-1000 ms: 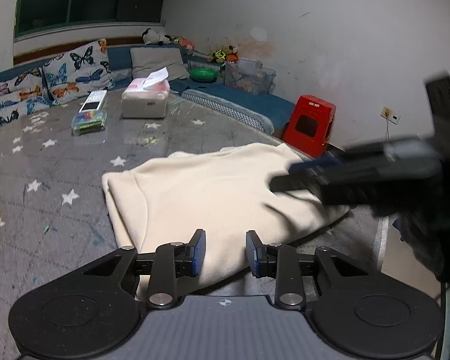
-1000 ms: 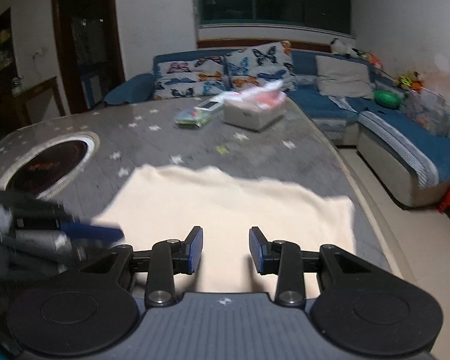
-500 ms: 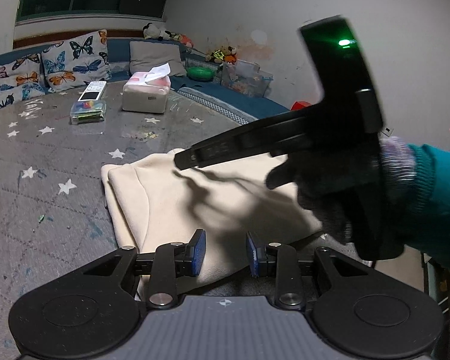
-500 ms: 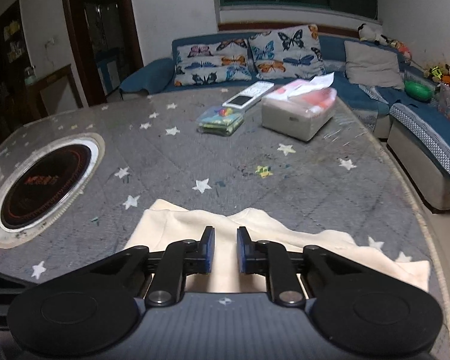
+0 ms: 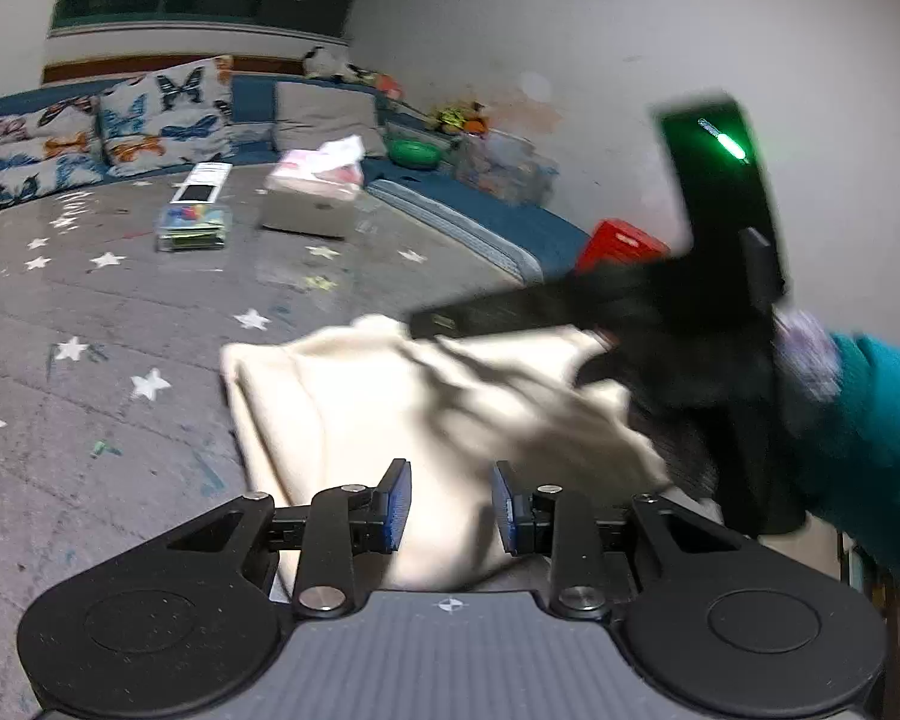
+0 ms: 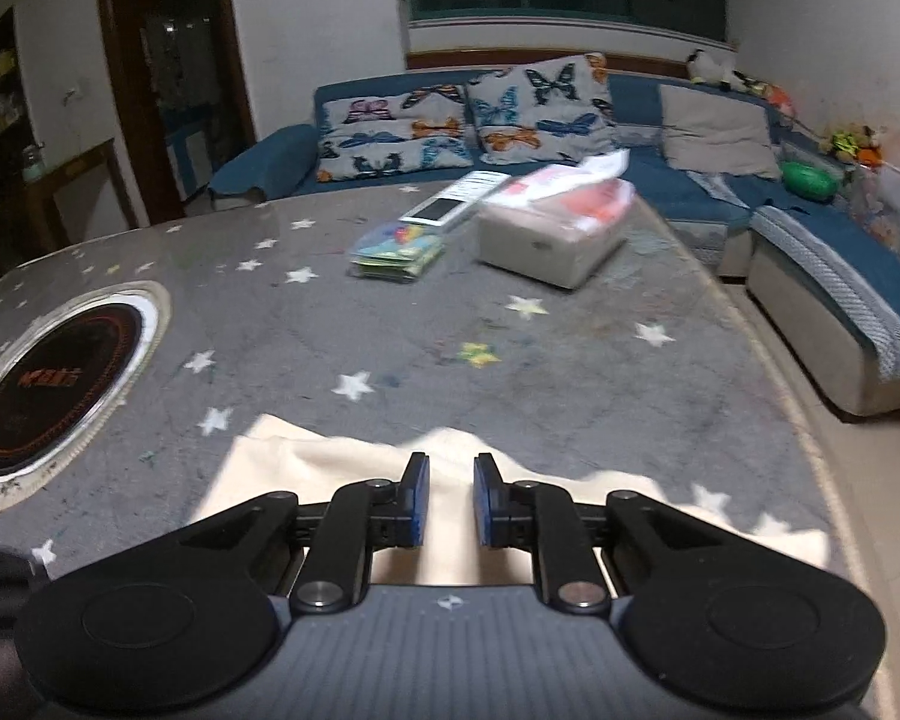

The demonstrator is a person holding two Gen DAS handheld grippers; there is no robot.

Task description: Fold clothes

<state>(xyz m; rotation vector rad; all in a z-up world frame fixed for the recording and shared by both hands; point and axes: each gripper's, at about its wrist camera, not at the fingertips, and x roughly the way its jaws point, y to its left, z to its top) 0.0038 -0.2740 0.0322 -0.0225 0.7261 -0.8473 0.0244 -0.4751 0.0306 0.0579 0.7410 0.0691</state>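
A cream garment point(image 5: 426, 420) lies folded on the grey star-patterned table point(image 5: 120, 312). My left gripper point(image 5: 450, 507) is open just above its near edge. In the left wrist view the right gripper point(image 5: 438, 324) reaches over the garment's far edge, held by a hand in a dark glove and teal sleeve. In the right wrist view my right gripper point(image 6: 450, 501) hovers over the garment point(image 6: 342, 468), its jaws narrowly apart with cloth showing between them; whether it grips the cloth I cannot tell.
A tissue box point(image 6: 552, 240), a clear box of coloured items point(image 6: 399, 252) with a remote on it, and a round hotplate point(image 6: 54, 384) sit on the table. A blue sofa point(image 6: 810, 252) with butterfly pillows wraps behind. A red stool point(image 5: 624, 246) stands at the right.
The right gripper swung across the garment toward its far edge and narrowed its jaws. The garment's right side has been bunched up. My left gripper stayed open in place.
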